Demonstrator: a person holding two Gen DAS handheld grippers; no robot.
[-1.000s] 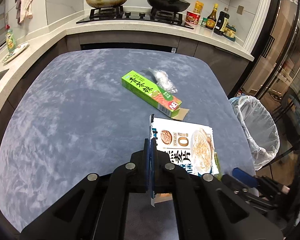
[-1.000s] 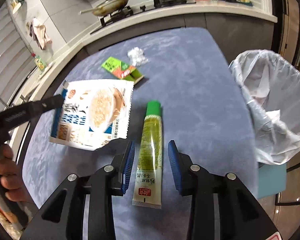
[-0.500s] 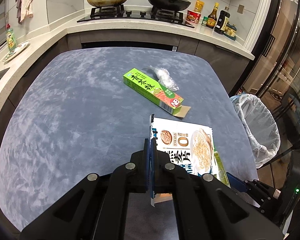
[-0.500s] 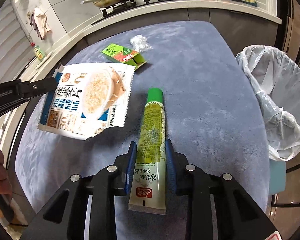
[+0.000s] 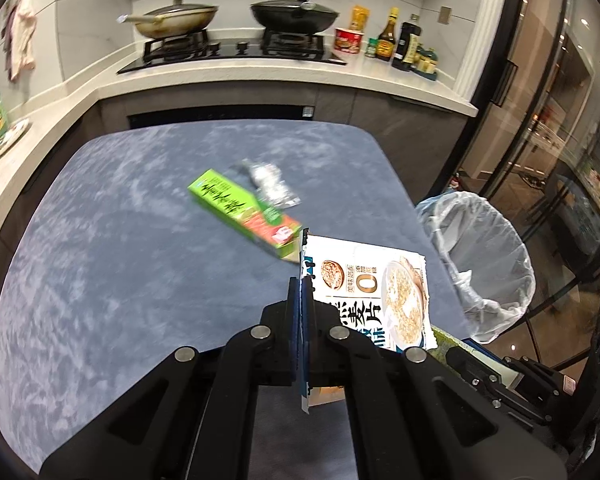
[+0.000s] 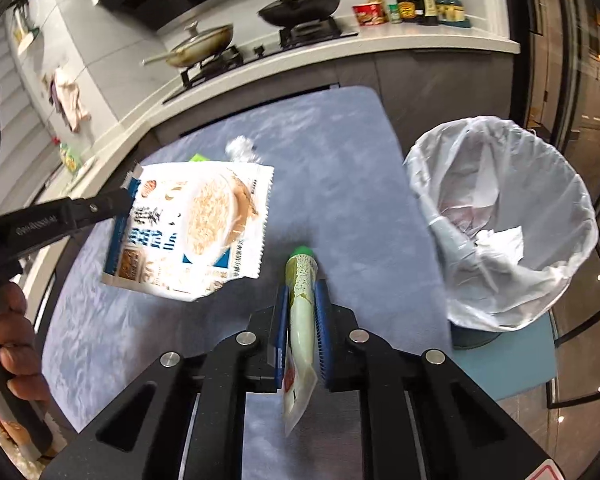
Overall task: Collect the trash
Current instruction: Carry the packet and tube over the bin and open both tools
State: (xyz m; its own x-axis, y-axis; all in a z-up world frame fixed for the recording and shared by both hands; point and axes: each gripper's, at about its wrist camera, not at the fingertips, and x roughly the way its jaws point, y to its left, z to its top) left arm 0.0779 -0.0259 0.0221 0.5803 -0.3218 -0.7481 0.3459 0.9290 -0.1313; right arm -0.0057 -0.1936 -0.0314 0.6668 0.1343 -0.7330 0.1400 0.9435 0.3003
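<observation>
**Two pieces of trash held, bin to the right**

Two claws are loaded. The left claw (image 5: 302, 300) is pinched on the edge of a flat white-and-blue oatmeal packet (image 5: 374, 300). The right claw (image 6: 301, 306) is clamped on a green-capped soft plastic tube (image 6: 300, 300), its long axis running straight ahead along the fingers. The white-lined trash bin (image 6: 500, 224) stands beyond the blue surface (image 6: 340, 184), ahead-right of the right claw, which is judged nearer.

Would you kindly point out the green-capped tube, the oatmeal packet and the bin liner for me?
green-capped tube (image 6: 302, 300), right wrist view, on its body between the fingers.
oatmeal packet (image 6: 208, 216), right wrist view, on the printed bowl.
bin liner (image 6: 500, 216), right wrist view, on its inner wall.
</observation>
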